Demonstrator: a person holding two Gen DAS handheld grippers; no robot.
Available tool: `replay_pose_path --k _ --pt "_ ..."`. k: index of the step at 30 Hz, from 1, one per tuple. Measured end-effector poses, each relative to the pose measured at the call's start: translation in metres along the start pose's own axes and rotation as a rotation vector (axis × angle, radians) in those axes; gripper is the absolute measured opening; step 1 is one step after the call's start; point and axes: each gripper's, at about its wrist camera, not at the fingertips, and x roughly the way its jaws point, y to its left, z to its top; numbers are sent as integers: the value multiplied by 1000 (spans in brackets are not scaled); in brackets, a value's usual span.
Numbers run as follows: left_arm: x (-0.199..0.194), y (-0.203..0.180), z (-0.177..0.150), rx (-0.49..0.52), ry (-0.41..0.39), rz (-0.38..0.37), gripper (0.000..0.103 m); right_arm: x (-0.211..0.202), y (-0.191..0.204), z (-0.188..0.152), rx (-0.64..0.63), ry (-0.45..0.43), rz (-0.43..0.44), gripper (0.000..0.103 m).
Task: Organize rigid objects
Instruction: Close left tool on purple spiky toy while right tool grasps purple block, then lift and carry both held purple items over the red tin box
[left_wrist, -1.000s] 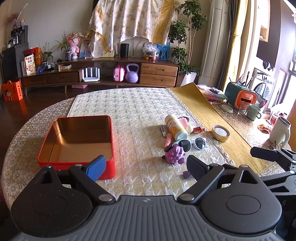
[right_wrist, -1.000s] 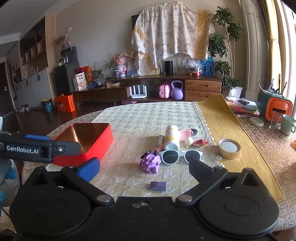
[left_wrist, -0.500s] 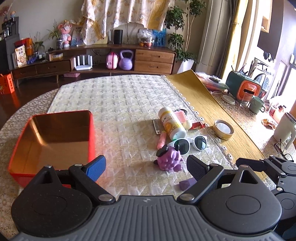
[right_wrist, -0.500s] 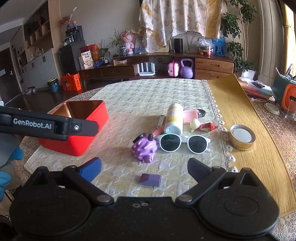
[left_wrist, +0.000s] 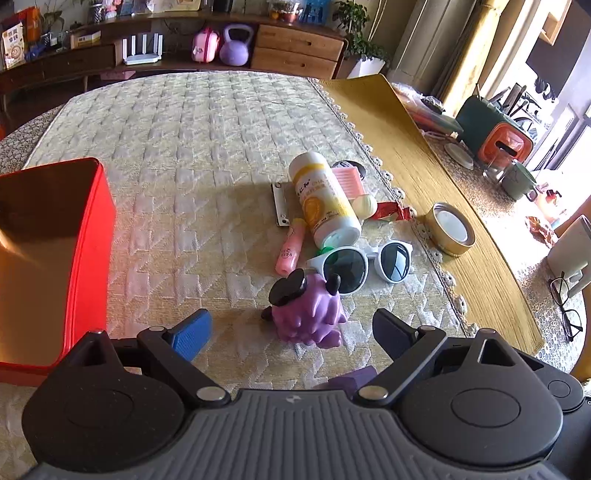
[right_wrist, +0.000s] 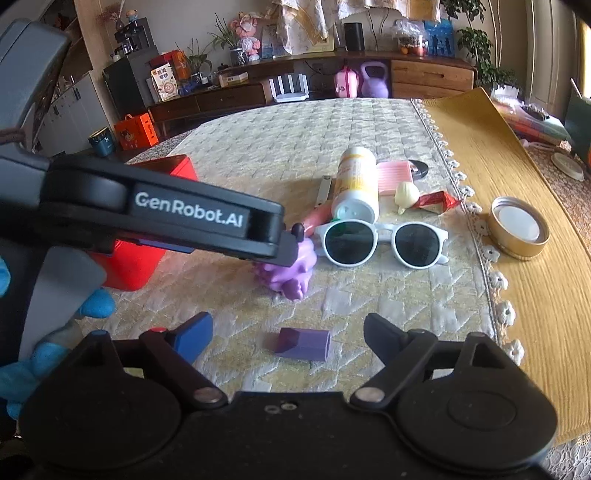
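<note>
— Which step are you on?

— The first pick, I judge. My left gripper (left_wrist: 291, 328) hangs over the lumpy purple rubber toy with black ears (left_wrist: 306, 314). Its jaws stand wide, the toy lies between the fingertips, and neither pad touches it. My right gripper (right_wrist: 288, 334) is over the small purple rectangular block (right_wrist: 304, 343). Its jaws are closing, the block sits between them, and the pads have not met it yet.

— Where do they go?

— Into the open red metal tin (left_wrist: 55, 258) at my left, I take it; it looks empty where I can see in.

— What does the next move call for?

— Left: sink a little, close on the toy's soft body below the ears, lift, and carry it across to the tin. Right: settle lower and close squarely on the block's flat sides, since it is low and could skid on the quilted cream tablecloth (left_wrist: 207, 147).

— Anything in the way?

— My left gripper's arm crosses the right camera and hides part of the toy. The white-framed sunglasses with dark lenses (left_wrist: 362, 262) lie just beside the toy, near my right-hand pad, so I must not hook the frame. Beyond them a white and yellow plastic bottle (left_wrist: 325, 199) lies on its side, touching a pink tube (left_wrist: 291, 245), with a metal strip (left_wrist: 280, 203), a pink ridged pad (left_wrist: 345, 177) and a red wrapper (left_wrist: 391, 210) close around. A round gold tin lid (left_wrist: 448, 229) rests on the yellow woven mat (left_wrist: 424, 155), well apart.
</note>
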Motion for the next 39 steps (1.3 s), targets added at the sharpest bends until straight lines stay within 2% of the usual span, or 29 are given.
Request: replay_pose_path --k 3,12,17,21,24,26,31,38,39 --pt "12 -2 1 13 14 20 94 6 -1 0 20 30 10 83" --pt "29 0 6 2 37 5 93 17 -1 2 26 73 16 71" --pt "36 -2 7 9 57 -12 75 22 -4 2 36 100 7 57" --pt "38 -3 7 15 56 -32 63 24 -5 3 33 100 -1 53" --pt "38 -4 7 23 53 -43 56 24 -8 4 43 98 -7 46" --pt "38 -4 7 29 49 -46 56 24 -9 4 51 97 -12 38" --pt "37 -1 7 22 47 -57 55 22 -10 4 71 95 -13 35" --pt "27 7 2 4 41 -33 55 15 -10 6 85 74 -23 35" --pt "24 9 2 1 40 -29 51 14 -9 7 82 70 -25 35"
